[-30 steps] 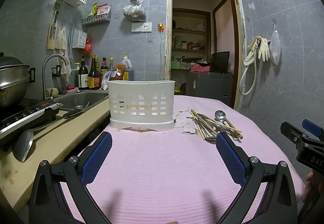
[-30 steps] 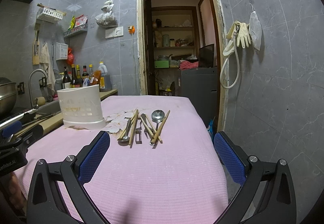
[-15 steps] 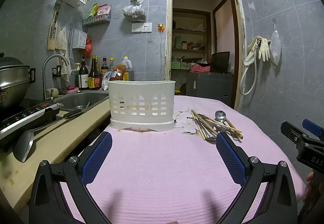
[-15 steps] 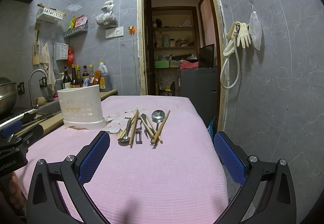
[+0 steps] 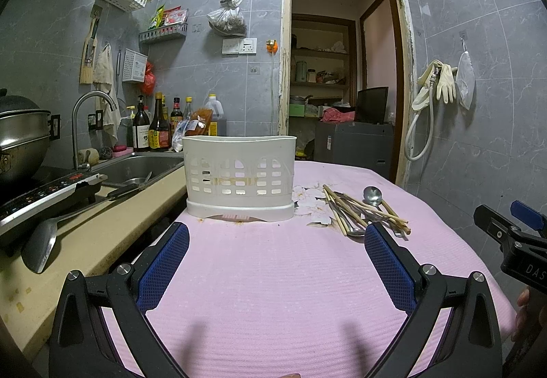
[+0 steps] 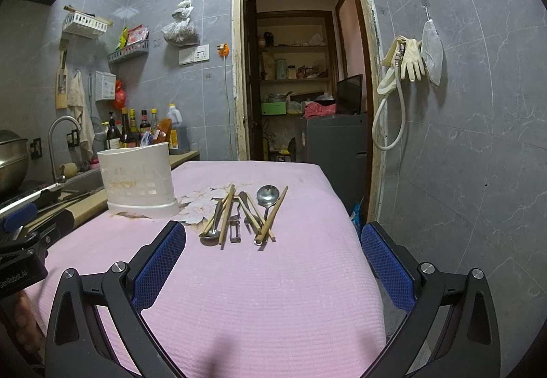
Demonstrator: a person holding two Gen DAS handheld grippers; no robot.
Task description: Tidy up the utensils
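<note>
So far: nothing is looking sorted yet; every step of the task is waiting to be done.
Holder: the white holder [image 5: 239, 177] is standing upright on the pink-covered desk [image 5: 273, 275], at about 12 o'clock from the left tool; through its slots nothing is showing inside, though its open top is not visible from here.
Utensils: the utensils [image 6: 242, 212] are lying in a loose heap on the desk, just beside the holder at its 3 o'clock, touching and crossing one another.
Heap contents: wooden chopsticks [image 6: 271, 214], a metal spoon [image 6: 267, 195], a ladle-like spoon [image 6: 212, 222] and what looks like a peeler are lying mixed together.
Left tool: the left tool [image 5: 276, 243] is hovering low over the desk with its jaws spread wide, gripping nothing, facing the holder.
Right tool: the right tool [image 6: 273, 243] is likewise hanging released and empty, with the heap at its 12 o'clock, near but not touched.
Left to do: judging from this, each piece is needing to be picked out of the heap and stood in the holder, probably starting with the right tool.
</note>
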